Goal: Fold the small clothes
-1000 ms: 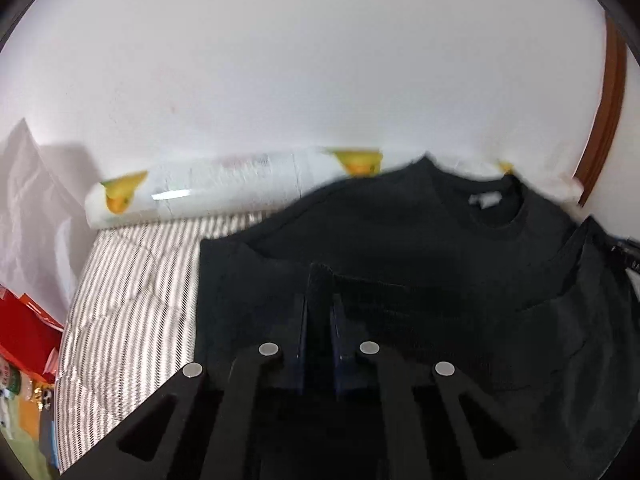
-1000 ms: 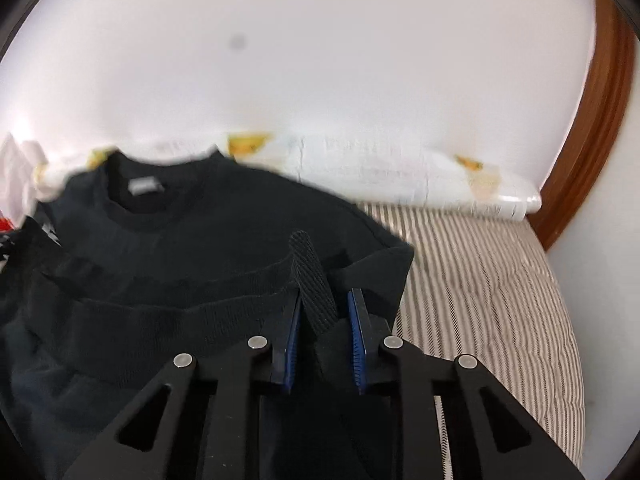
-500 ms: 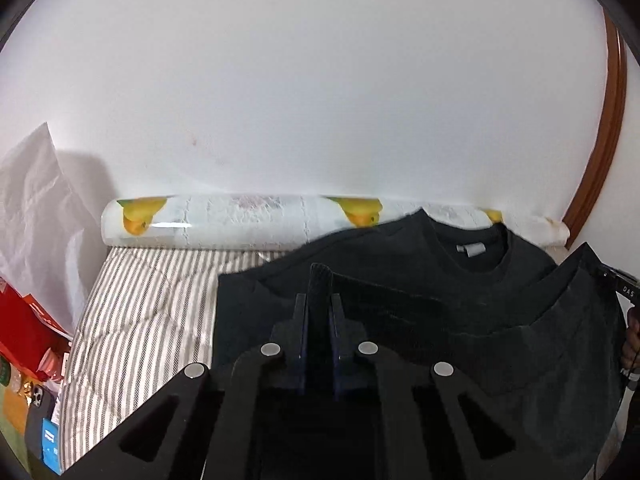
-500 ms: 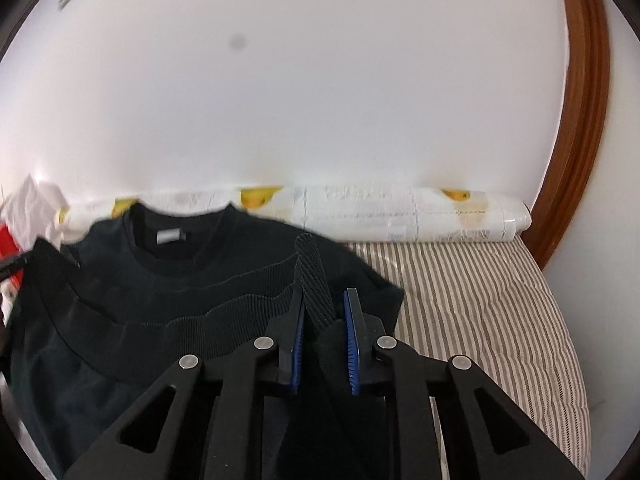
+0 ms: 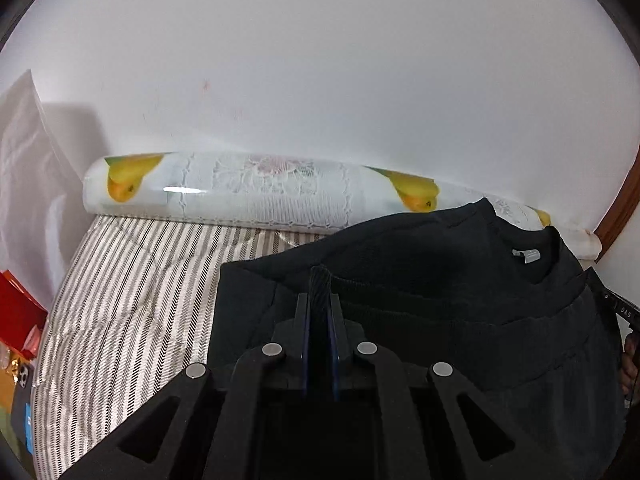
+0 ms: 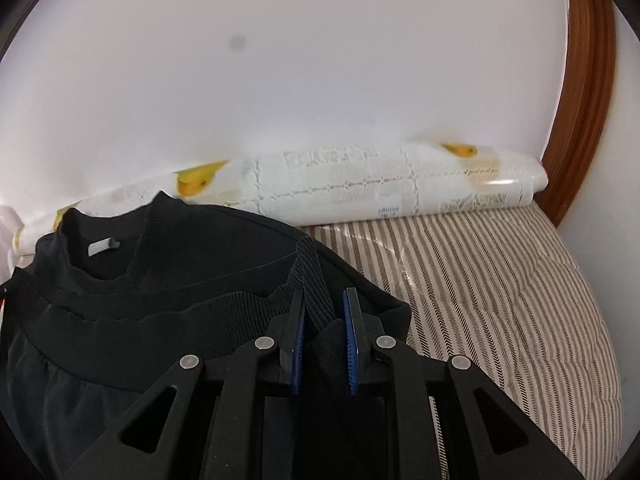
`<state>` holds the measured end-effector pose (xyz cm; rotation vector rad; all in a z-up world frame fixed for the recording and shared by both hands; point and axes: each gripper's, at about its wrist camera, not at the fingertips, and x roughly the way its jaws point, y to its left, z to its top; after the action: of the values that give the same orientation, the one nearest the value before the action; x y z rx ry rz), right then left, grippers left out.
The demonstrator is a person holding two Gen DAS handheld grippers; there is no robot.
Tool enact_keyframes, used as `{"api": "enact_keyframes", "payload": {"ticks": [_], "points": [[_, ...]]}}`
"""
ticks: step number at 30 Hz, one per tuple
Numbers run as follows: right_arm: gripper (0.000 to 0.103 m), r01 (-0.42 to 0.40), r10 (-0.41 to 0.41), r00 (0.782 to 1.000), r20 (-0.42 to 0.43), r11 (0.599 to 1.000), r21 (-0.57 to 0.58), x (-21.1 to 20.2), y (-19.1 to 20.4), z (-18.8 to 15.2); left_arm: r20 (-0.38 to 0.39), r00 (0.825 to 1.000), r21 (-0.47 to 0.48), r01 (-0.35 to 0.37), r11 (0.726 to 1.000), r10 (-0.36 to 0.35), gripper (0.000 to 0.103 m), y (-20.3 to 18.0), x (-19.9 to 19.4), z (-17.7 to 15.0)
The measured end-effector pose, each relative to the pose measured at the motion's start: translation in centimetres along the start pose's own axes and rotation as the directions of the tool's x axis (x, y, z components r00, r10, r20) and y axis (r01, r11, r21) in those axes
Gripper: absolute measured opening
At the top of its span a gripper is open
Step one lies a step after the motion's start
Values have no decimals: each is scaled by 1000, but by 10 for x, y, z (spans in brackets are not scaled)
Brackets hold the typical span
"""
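Left claw (image 5: 319, 312) was clamped shut on the black sweater's (image 5: 420, 280) ribbed hem; right claw (image 6: 323, 320) was pinched narrow on the hem's other corner. Sweater hung over the striped bed (image 6: 500, 280). Risk: ribbing slipping from the right pads, skewing the fold. Bed beyond the sweater lay clear up to the patterned roll (image 5: 260, 192) by the wall.

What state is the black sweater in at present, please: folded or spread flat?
Partly folded: the black sweater has its ribbed hem doubled up toward the collar, pinched by both grippers.

Black ribbed-hem sweatshirt (image 5: 440, 280), hem doubled toward the collar, on striped bedding.
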<state>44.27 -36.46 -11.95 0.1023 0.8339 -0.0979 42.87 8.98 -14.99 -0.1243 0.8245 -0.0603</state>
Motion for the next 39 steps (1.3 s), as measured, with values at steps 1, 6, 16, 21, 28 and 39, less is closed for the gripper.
{"api": "enact_keyframes", "payload": {"ticks": [1, 6, 16, 21, 28, 39], "points": [[17, 2, -2, 1000, -4, 1000, -2, 2, -1, 1, -2, 1000, 1, 0, 1000, 0, 8, -1, 0, 0], [30, 33, -35, 998, -57, 999, -34, 9, 5, 2, -15, 1000, 24, -28, 999, 28, 11, -7, -5, -3], [46, 6, -6, 1000, -24, 1000, -15, -76, -15, -22, 16, 998, -4, -53, 999, 53, 55, -3, -72, -38], [55, -18, 18, 999, -38, 1000, -8, -124, -29, -61, 14, 997, -19, -78, 997, 78, 58, 12, -118, -78], [61, -39, 40, 998, -55, 999, 23, -169, -47, -128, -14, 998, -109, -61, 992, 59, 59, 49, -172, -145], [63, -67, 82, 992, -98, 986, 150, -184, -76, -184, -55, 990, -290, 109, 951, -130, 62, 68, -172, -206]]}}
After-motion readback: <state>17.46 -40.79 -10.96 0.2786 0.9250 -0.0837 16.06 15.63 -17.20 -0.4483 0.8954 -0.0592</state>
